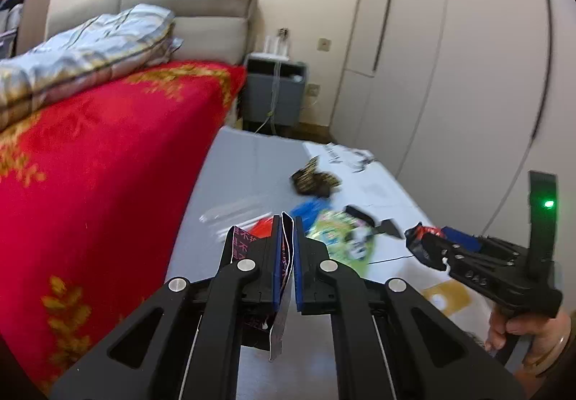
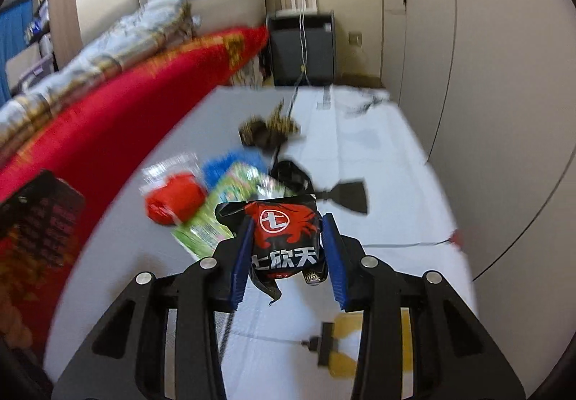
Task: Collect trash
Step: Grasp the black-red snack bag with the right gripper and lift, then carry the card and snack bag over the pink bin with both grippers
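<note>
Both claws grip wrappers: right claw (image 2: 286, 245) pinches "七欣天" packet (image 2: 286, 238), left claw (image 1: 287, 256) a black wrapper (image 1: 284, 277).

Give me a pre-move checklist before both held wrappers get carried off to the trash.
1. Left gripper jaws clamped on the black wrapper with pink print: ok.
2. Right gripper jaws pinching the black and red snack packet: ok.
3. Packet hangs clear of the grey mat: ok.
4. Trash bin located: cannot tell, none in view.
5. Mat fully cleared: not ok; green packet, red wrapper and dark crumpled wrapper remain.
</note>
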`<state>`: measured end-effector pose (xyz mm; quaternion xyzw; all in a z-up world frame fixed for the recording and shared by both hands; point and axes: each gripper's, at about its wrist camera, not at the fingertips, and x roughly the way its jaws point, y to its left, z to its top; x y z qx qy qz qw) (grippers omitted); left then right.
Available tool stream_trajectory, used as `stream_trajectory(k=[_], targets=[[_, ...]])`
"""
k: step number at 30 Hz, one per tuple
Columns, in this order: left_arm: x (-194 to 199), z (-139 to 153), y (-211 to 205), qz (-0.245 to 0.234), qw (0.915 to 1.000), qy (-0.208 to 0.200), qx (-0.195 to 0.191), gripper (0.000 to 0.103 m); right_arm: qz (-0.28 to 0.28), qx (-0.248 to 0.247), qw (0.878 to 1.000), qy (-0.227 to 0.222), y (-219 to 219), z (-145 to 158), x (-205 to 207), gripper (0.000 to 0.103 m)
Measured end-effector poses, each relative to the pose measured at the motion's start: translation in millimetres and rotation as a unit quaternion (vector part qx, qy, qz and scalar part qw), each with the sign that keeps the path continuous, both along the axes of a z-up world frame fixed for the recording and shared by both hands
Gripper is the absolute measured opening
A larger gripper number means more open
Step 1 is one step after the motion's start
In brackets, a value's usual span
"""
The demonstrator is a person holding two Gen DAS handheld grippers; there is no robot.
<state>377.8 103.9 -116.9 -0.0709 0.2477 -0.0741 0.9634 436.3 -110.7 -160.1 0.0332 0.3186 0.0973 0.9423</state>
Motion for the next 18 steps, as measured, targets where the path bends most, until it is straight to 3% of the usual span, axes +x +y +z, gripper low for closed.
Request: stream_trajectory(k=[6,10,15,18], targets=[[-39,70,-35,-0.044,0.9988,-0.021,0.005,0.005,0.002,0.037,0.998,-0.047,-40,82,-82,0.038],[-84,114,-73,-0.083,0.996,-0.033,-0.003,0.005,-0.014,0.053,0.996,-0.067,-70,118,-144,0.038],[-150,139,-121,-0.131,0.9904,-0.046,0.001,0.005,-0.046,0.048,0.994,-0.086,-105,142,-230,0.038],[-188,136,-146,-0.153,0.9869,-0.049,0.016,0.005,-0.063,0.044,0.993,-0.09,-121,143,-271,0.039]])
